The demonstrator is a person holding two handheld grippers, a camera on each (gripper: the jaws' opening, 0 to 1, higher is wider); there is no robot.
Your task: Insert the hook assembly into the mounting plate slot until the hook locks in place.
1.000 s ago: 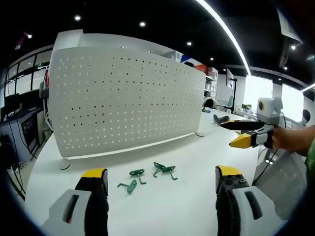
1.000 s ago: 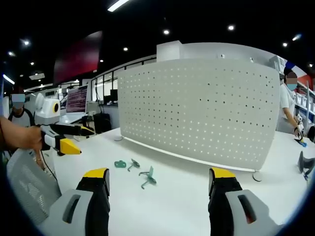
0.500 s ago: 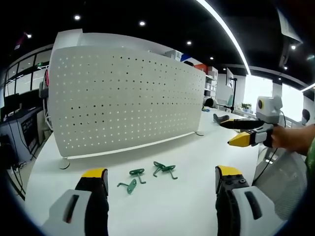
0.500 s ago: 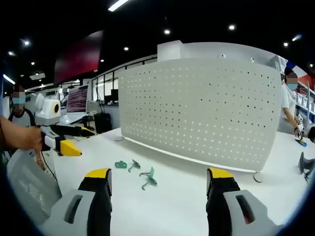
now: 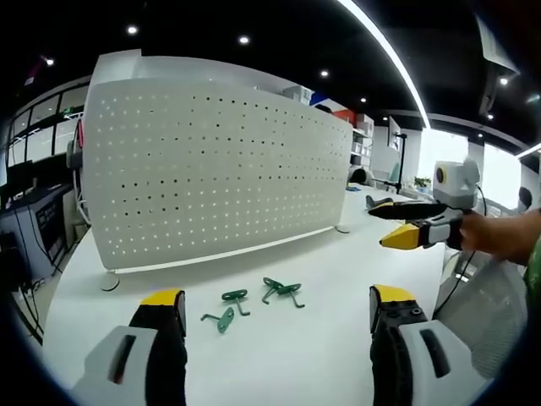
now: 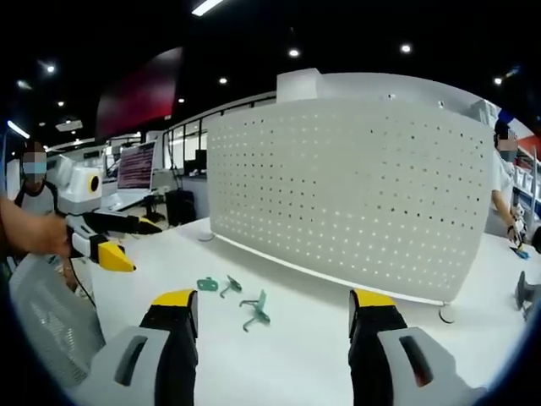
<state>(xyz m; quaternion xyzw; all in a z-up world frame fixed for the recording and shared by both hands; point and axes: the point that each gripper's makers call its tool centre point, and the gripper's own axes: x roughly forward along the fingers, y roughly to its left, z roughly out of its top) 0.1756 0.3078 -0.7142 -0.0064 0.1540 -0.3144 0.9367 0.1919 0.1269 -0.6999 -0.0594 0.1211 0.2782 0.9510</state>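
Note:
A white perforated mounting plate [image 5: 211, 169] stands upright on the white table [image 5: 347, 262]. In front of it lie small green hooks, one pair [image 5: 226, 309] and another [image 5: 283, 292]. My left gripper [image 5: 277, 304] is held low over the table's near edge, open and empty, with the hooks just beyond its jaws. My right gripper [image 5: 390, 225] hangs in the air to the right, open and holding nothing. In the right gripper view the plate [image 6: 355, 186] fills the middle, the hooks [image 6: 252, 308] lie ahead of my open right gripper [image 6: 275, 300], and my left gripper [image 6: 135, 245] is at the left.
A grey mesh chair back [image 6: 46, 313] is at the table's near side, also the chair [image 5: 482, 313]. Desks with a monitor [image 6: 135, 167] stand behind. A person [image 6: 505, 182] stands beyond the plate's far end. A dark object [image 6: 526, 292] lies at the table's right.
My right gripper has drifted a little toward the plate, and its jaws have come slightly closer together. The left gripper and the hooks have stayed put.

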